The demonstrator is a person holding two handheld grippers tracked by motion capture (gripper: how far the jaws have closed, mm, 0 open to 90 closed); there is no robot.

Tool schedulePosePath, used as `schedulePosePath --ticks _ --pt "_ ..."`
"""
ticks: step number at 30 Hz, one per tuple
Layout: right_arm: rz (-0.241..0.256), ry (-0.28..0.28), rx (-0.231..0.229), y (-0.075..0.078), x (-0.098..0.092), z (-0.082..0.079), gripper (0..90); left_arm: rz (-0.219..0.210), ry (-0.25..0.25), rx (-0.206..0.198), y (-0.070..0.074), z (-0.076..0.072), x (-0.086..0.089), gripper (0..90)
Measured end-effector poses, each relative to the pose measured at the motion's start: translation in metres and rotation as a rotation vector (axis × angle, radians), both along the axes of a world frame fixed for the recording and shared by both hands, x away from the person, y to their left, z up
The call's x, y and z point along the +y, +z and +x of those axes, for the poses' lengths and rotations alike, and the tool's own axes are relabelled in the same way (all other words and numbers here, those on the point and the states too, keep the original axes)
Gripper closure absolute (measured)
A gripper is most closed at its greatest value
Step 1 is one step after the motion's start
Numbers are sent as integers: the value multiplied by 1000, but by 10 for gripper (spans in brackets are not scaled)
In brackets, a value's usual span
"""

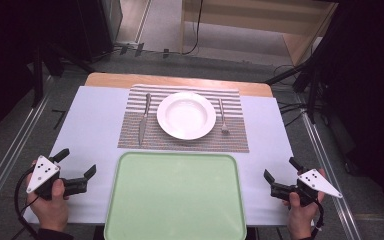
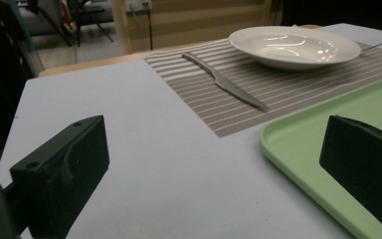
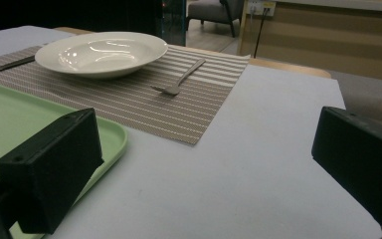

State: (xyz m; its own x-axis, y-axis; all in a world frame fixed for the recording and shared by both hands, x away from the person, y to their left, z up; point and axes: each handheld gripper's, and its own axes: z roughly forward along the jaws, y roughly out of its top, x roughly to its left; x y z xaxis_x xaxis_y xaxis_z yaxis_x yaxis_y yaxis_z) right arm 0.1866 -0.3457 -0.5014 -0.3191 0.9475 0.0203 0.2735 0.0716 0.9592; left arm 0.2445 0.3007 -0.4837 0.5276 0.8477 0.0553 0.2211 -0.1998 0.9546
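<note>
both sets of jaws stand spread wide with nothing between them. the left gripper [image 1: 75, 162] rests at the table's near-left corner, just beside the left rim of the green tray [image 1: 175, 197]; the right gripper [image 1: 280, 169] mirrors it at the near-right corner.

forward of the left gripper lies the knife [image 1: 143, 119], on the left part of the striped placemat [image 1: 130, 135]. its long axis runs front to back, blade end toward the person, handle away. in the left gripper view the knife [image 2: 226, 82] sits ahead and to the right of the jaws, the blade tip nearest.

the fork [image 1: 222, 116] lies likewise ahead of the right gripper, tines probably toward the person. the white plate [image 1: 186, 115] sits between the two.

judgement: each utensil lies nearer its same-side gripper, so the jaws should close across the utensil's width.
</note>
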Motion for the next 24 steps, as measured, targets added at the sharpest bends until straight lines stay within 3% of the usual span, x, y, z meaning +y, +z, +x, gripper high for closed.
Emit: schedulePosePath --ticks 5,7,13,16,24 --pt "11 10 7 0 0 0 0 2 -7 14 3 1 -5 0" --pt "5 4 6 0 0 0 0 28 -14 22 8 3 -12 0" --pt "-3 2 -2 2 2 -1 0 26 -47 28 22 9 -25 0" --pt "-6 -2 -4 2 3 -1 0 55 -54 26 29 15 -33 0" --pt "-9 8 -10 4 3 -4 0 51 -83 14 50 33 -46 0"
